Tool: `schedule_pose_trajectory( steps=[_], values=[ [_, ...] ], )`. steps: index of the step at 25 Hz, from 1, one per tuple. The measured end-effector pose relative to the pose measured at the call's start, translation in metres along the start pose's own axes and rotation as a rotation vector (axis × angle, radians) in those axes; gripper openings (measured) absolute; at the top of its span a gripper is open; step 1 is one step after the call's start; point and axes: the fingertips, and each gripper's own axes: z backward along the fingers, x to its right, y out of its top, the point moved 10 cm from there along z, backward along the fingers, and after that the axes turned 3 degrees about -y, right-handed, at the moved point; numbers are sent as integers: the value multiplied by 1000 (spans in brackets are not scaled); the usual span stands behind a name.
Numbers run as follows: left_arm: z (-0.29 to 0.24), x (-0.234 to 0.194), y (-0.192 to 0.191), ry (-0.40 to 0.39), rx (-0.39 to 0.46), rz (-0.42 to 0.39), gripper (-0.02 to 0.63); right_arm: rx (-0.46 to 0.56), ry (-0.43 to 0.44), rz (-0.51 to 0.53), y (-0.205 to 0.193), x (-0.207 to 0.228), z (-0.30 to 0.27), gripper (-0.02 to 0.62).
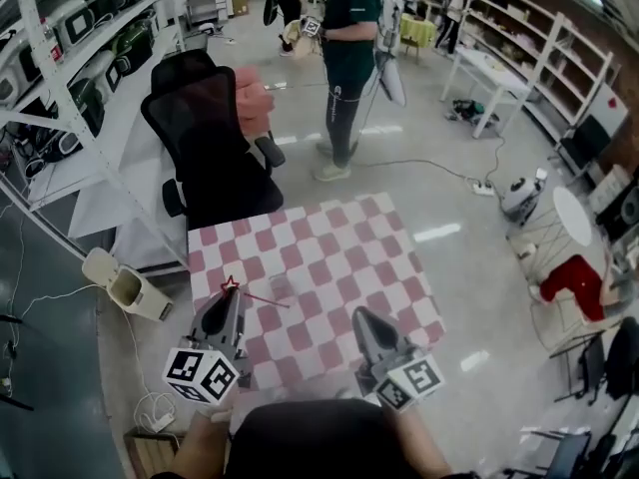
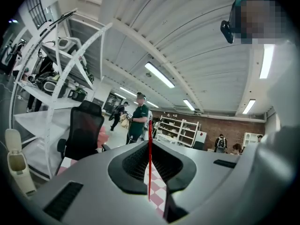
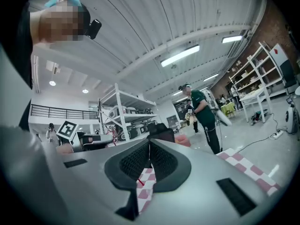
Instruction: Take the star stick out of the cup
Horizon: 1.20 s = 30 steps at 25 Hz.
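We found the left tongs (image 1: 228, 299) pinching the star stick (image 1: 231, 283), shaft slanting rightward toward the cup (image 1: 283, 288); right tongs (image 1: 362, 317) pressed together, empty.

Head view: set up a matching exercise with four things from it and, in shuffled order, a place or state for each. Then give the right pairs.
Things:
1. star stick
2. chair
3. bin
4. right tool

Places or states:
A. black, beyond the far edge of the table
B. shut, holding nothing
C. gripped in the left tool
D. beige, standing to the left of the table

Pairs: 1-C; 2-A; 3-D; 4-B
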Motion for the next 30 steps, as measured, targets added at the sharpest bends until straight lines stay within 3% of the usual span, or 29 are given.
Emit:
schedule_pose_trajectory(
  steps=[13,30],
  values=[
    [46,-7,-36,112,-26,75,54,-71,187,-7,-15,-26,-41,17],
    [57,-5,-53,114,-63,91,55,-117,235,48,-17,-42,-40,17]
  ],
)
